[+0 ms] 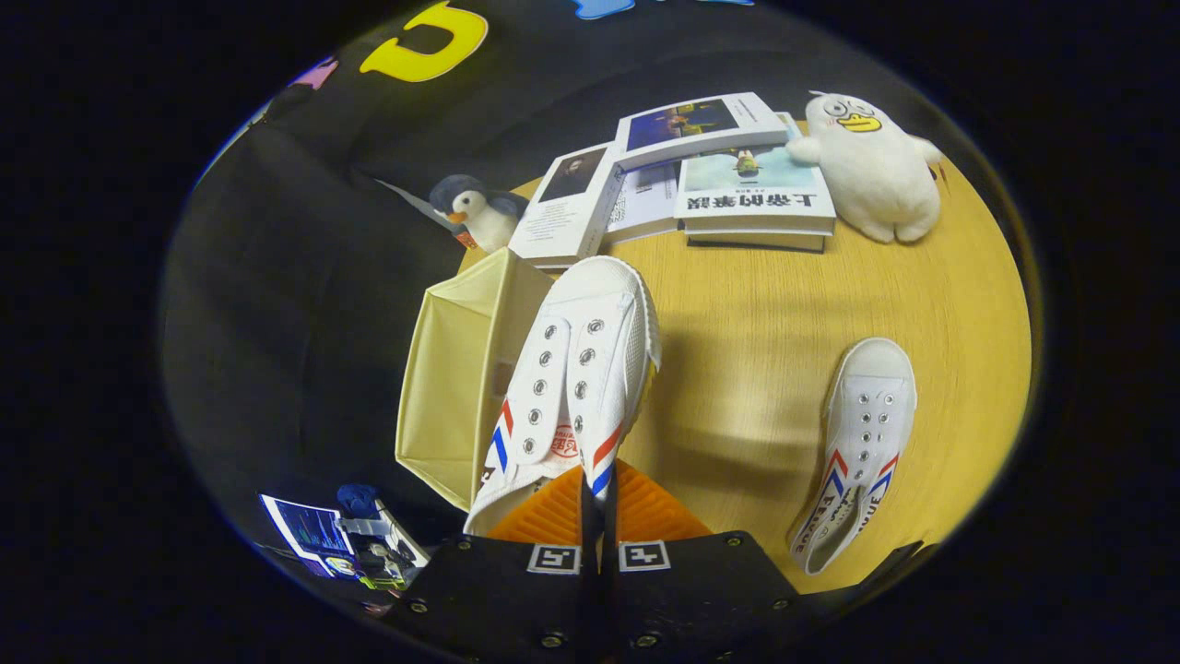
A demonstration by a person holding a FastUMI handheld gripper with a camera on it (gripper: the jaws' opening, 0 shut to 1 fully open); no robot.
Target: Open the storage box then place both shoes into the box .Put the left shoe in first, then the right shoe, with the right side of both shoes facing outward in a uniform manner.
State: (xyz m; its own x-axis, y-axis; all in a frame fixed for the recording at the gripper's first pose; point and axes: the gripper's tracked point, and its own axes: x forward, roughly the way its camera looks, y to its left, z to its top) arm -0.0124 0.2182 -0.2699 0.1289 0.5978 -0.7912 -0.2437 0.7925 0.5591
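1. Black cloth walled the booth behind a round wooden table (765, 369), and we looked down on it from above.
2. We saw the gripper (597, 503) pointing forward and downward over the table's near edge, its fingers drawn almost together with only a thin gap between them.
3. Both fingers pressed on the side wall of a white shoe (581, 369) near its heel opening, so the tongs stood narrow and held that shoe.
4. The held shoe hung toe-forward, raised off the table, beside and partly over the open cream storage box (461, 378), which sat at the table's far-left edge just ahead of the fingers.
5. The second white shoe (862, 443) lay flat on the table, well apart to the right of the fingers, toe pointing away.
6. Beyond the shoes we noted a stack of books (701, 184), a penguin plush (479, 212) beside them and a white duck plush (871, 166) on the other side.
7. The held shoe hid much of the box's interior, and we could not tell which shoe was left or right.
8. Some small objects low to the left of the gripper were too blurred to identify.
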